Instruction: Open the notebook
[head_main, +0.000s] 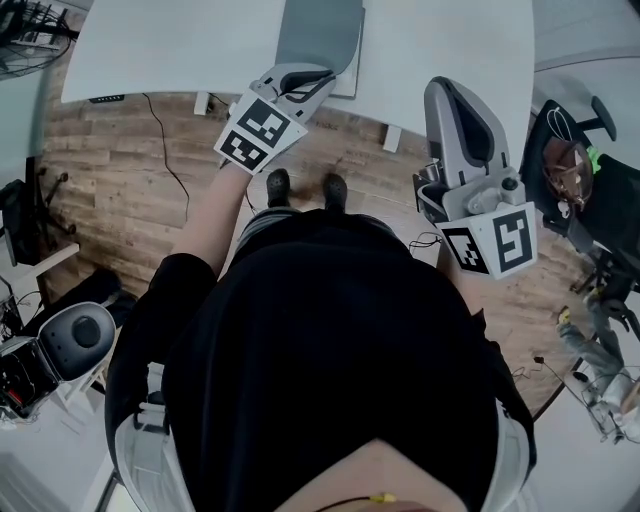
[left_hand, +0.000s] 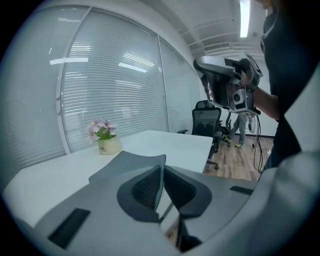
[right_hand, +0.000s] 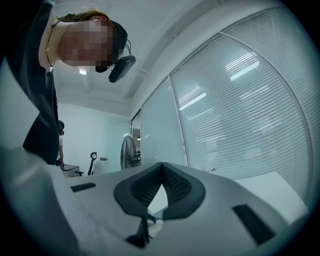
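The grey notebook (head_main: 318, 32) lies on the white table (head_main: 170, 45) at the top of the head view. My left gripper (head_main: 322, 78) reaches over the table's near edge and is shut on the edge of its grey cover (left_hand: 131, 162). The cover is raised off the pages and rises past the pads in the left gripper view. My right gripper (head_main: 443, 90) hangs in the air to the right, off the table's corner. Its fingertips meet with nothing between them (right_hand: 161, 167). It also shows in the left gripper view, as the right gripper (left_hand: 231, 82) in a hand.
A small pot of pink flowers (left_hand: 106, 139) stands on the table's far side by the blinds. Black office chairs (left_hand: 206, 122) (head_main: 580, 170) stand beyond the table's right end. A standing fan (right_hand: 129, 152) is farther back. A cable (head_main: 165, 150) trails over the wooden floor.
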